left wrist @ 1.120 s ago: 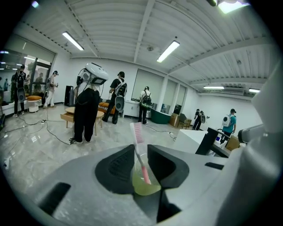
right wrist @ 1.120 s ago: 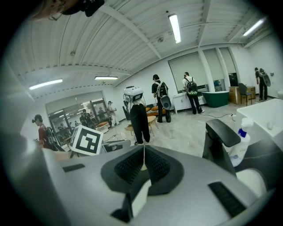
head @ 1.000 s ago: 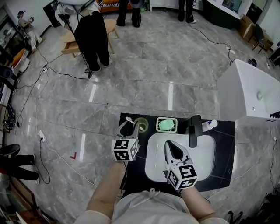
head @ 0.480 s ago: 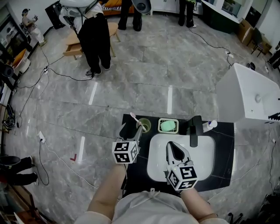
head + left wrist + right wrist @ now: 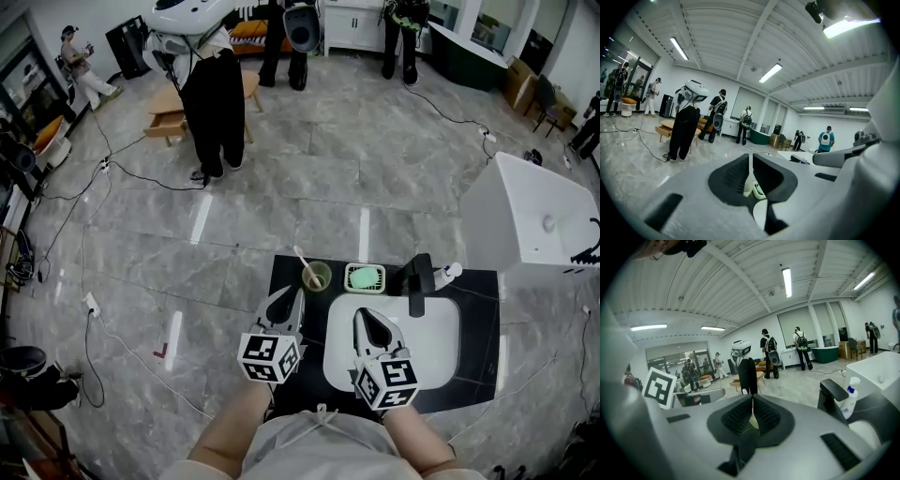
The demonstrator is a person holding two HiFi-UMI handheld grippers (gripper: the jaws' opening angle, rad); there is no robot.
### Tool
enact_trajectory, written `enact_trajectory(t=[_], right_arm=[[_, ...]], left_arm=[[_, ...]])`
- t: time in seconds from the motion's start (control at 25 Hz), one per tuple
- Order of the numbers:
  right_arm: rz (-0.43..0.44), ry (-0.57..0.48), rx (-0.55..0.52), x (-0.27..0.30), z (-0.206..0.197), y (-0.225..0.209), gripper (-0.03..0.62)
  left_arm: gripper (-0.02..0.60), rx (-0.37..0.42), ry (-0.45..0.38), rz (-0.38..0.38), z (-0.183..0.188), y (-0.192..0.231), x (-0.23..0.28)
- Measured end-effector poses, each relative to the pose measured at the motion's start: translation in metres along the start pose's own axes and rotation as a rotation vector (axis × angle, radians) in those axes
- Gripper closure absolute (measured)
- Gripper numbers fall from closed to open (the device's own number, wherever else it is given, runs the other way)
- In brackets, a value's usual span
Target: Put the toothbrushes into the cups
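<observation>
A green cup (image 5: 316, 276) stands on the black counter (image 5: 480, 309) behind the sink. A white toothbrush (image 5: 304, 261) leans in it, handle up and to the left. My left gripper (image 5: 286, 296) hovers just in front of the cup, apart from it. Its jaws are closing with nothing between them, and in the left gripper view (image 5: 750, 158) only a thin slit shows between the pads. My right gripper (image 5: 367, 320) hangs over the white sink (image 5: 442, 349), shut and empty. In the right gripper view (image 5: 753, 400) its pads meet.
A green soap dish (image 5: 365, 277) sits right of the cup. A black faucet (image 5: 417, 281) and a spray bottle (image 5: 449, 272) stand behind the basin. A white appliance (image 5: 539, 220) is to the right. People, cables and a wooden table (image 5: 173, 101) are across the floor.
The left gripper let go of the toothbrush, which now stands in the green cup, then drew back towards me and rose. The right gripper rose slightly.
</observation>
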State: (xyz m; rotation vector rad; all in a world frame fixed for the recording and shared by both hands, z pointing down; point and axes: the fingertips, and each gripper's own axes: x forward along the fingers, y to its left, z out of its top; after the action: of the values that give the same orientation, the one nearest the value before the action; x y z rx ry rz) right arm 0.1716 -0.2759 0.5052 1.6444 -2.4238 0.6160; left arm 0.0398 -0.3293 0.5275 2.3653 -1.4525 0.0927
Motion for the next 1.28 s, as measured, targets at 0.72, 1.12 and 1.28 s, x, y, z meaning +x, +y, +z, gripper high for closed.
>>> enact_trajectory(t=[0.72, 1.12, 1.28], right_arm=[[0.013, -0.125, -0.114, -0.037, 0.028, 0.051, 0.568], [0.019, -0.127, -0.148, -0.043, 0.026, 0.056, 0.569], [0.019, -0.125, -0.156, -0.045, 0.026, 0.055, 0.568]], left_arm=[[0.563, 0.136, -0.111, -0.132, 0.068, -0.08, -0.082], [0.563, 0.134, -0.099, -0.148, 0.065, -0.082, -0.081], [0.563, 0.14, -0.09, -0.148, 0.063, -0.082, -0.079]])
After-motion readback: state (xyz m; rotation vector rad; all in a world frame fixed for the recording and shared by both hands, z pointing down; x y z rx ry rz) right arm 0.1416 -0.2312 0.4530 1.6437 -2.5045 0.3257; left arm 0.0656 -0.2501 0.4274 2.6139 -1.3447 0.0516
